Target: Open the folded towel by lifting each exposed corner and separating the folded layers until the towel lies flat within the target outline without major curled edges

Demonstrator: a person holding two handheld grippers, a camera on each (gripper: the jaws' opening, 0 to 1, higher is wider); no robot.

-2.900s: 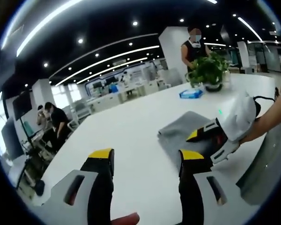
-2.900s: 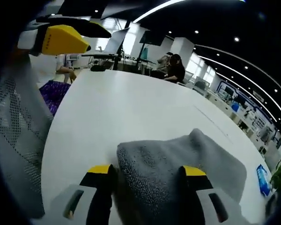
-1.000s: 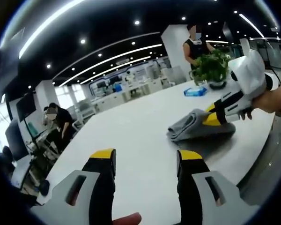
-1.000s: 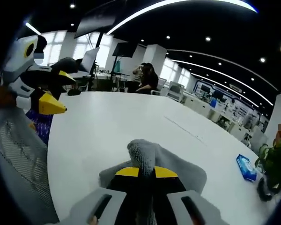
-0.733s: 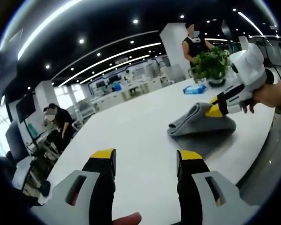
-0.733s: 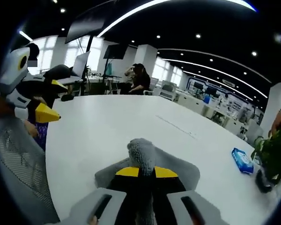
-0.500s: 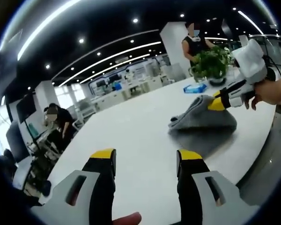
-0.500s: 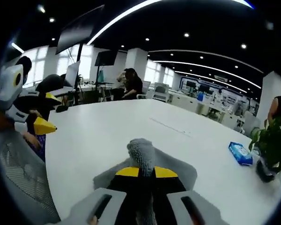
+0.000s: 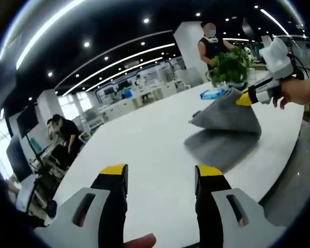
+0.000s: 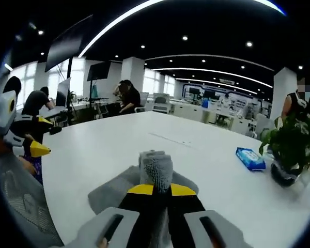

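Pinching a corner of the grey towel (image 10: 156, 168), the right gripper (image 10: 155, 189) sits at the bottom centre of the right gripper view with its yellow-tipped jaws pressed together on the cloth. A small tuft of towel stands up just above the tips. Behind it the rest of the towel spreads on the white table (image 10: 113, 139). In the left gripper view this same gripper (image 9: 244, 99) appears at the upper right, held by a hand (image 9: 297, 91), and it lifts one corner so the towel (image 9: 225, 126) hangs like a tent over its lower layer, which lies flat on the table.

The left gripper (image 9: 160, 173) is at the bottom centre of its own view, jaws apart and holding nothing, above bare table (image 9: 144, 134), well apart from the towel. In the right gripper view it shows at the left edge (image 10: 33, 149).

Further out, a potted plant (image 10: 289, 150) and a blue packet (image 10: 250, 158) stand on the table at the right of the right gripper view.
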